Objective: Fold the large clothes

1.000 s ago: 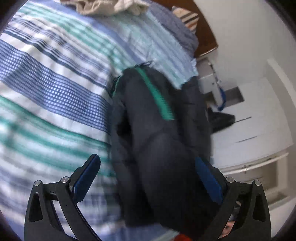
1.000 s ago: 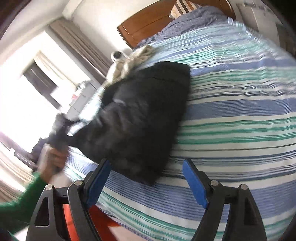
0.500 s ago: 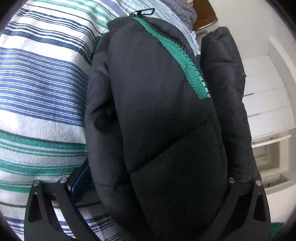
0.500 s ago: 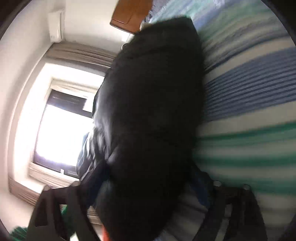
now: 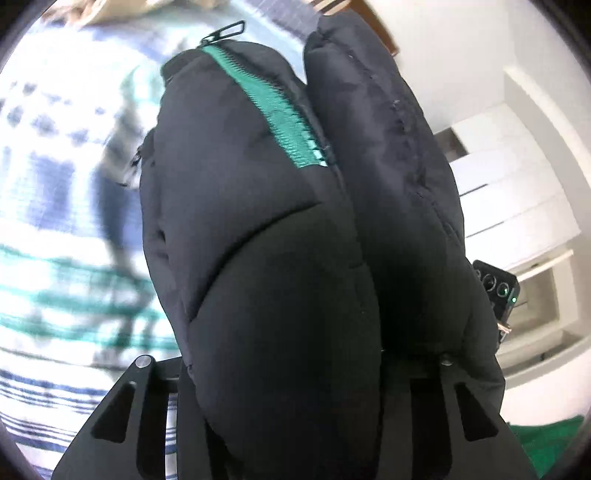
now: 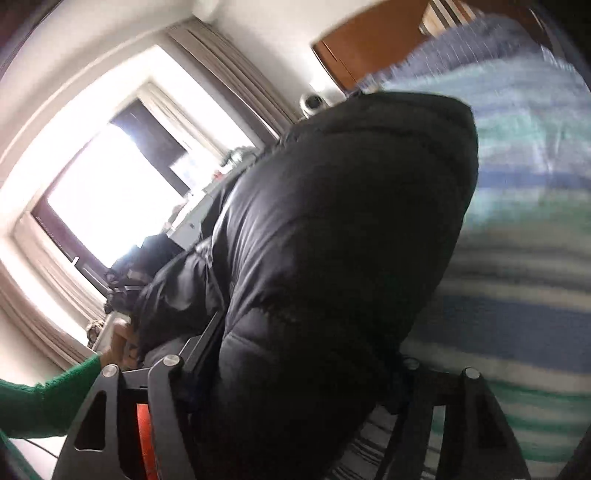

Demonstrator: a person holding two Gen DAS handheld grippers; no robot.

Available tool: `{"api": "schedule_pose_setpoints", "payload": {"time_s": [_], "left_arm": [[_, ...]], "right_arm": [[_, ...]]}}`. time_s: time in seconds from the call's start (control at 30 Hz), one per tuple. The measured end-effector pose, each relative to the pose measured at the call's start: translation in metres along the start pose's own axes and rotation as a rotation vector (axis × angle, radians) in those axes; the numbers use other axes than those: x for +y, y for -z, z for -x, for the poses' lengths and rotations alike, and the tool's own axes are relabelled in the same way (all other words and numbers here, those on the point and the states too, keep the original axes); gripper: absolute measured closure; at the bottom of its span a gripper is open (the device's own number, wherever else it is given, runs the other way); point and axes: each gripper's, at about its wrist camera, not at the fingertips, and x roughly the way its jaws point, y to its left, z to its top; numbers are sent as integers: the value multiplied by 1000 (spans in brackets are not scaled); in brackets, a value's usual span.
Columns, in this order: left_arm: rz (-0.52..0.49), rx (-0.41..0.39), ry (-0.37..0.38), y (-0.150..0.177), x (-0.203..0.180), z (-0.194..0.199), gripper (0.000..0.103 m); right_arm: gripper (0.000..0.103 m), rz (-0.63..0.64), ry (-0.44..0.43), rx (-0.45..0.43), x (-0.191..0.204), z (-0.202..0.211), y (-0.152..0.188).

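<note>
A black puffer jacket (image 5: 280,266) with a green zipper (image 5: 284,110) fills the left wrist view, bulging out between the jaws of my left gripper (image 5: 295,369), which is shut on its edge. The jacket is lifted over the striped bedspread (image 5: 62,229). In the right wrist view the same jacket (image 6: 332,240) fills the middle and my right gripper (image 6: 295,376) is shut on its other edge. The fingertips of both grippers are hidden in the padding.
The bed has blue, green and white stripes (image 6: 524,258) and a wooden headboard (image 6: 362,48). A beige garment (image 5: 110,7) lies at the far end. White drawers (image 5: 517,206) stand to the right. A bright window (image 6: 110,192) is behind.
Both grippers moved in onto the jacket's near edge and closed on it. The jacket now rises off the bed and fills both views.
</note>
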Motion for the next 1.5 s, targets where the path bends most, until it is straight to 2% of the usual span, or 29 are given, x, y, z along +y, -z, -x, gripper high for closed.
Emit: {"api": "schedule_pose_setpoints", "payload": {"time_s": [0.17,0.27,0.33,0.4,0.47,0.5,0.53,0.57,0.63,0.7,0.73,0.8,0.87,0.9,0.93,1.0,1.07,1.17,1.2,1.27,1.37,1.5], "left_arm": [[-77,-89,-15,-59,-44,-11,62],[-106,-115,-37,-103,-60,-36,62],[-104,-109,-48,-128,-59,-64,61],[-86,-70,-71,-143,-46,-104,60],[-48,-7,-114,-143,-24,-136,57],[-8,40,-144,-138,-10,-159,49],[28,41,-120,-133,-1,-166,35],[52,26,-87,-127,3,-168,31],[33,-2,-74,-121,-3,-161,28],[-38,-21,-131,-115,-18,-144,28],[-61,-28,-159,-113,-24,-138,29],[-143,-80,-274,-96,-45,-115,28],[-275,-185,-422,-80,-74,-83,23],[-341,-245,-482,-68,-96,-70,10],[-374,-289,-512,-61,-109,-64,0],[-445,-433,-585,-34,-147,-45,0],[-472,-505,-629,-5,-165,-28,0],[-484,-581,-649,14,-185,-2,0],[-471,-605,-664,21,-190,-1,0],[-431,-642,-702,30,-176,13,0],[-347,-710,-756,54,-171,7,0],[-285,-613,-758,72,-171,1,0]], "right_arm": [[34,83,-22,-63,-18,9,-63],[34,66,-23,-63,-54,3,-103],[34,34,-16,-33,-84,-10,-117],[33,-26,-1,6,-115,-21,-118],[26,-150,31,112,-159,-44,-102],[22,-228,51,167,-181,-55,-91],[14,-314,36,164,-199,-54,-76],[7,-360,17,149,-208,-49,-67],[6,-396,7,90,-214,-28,-54],[6,-360,74,62,-205,-4,-49],[6,-316,134,47,-194,11,-49],[6,-218,237,17,-167,34,-47],[6,-111,347,-10,-136,53,-48],[6,-58,421,-20,-119,62,-50],[6,-7,491,-41,-106,76,-51],[6,94,633,-112,-66,97,-47],[6,168,779,-227,-27,122,-38],[0,143,926,-337,-3,142,-29],[0,120,950,-291,0,135,-27],[0,102,912,-200,4,134,-21],[0,39,892,-186,10,143,-10],[0,74,972,-167,26,146,6]]}}
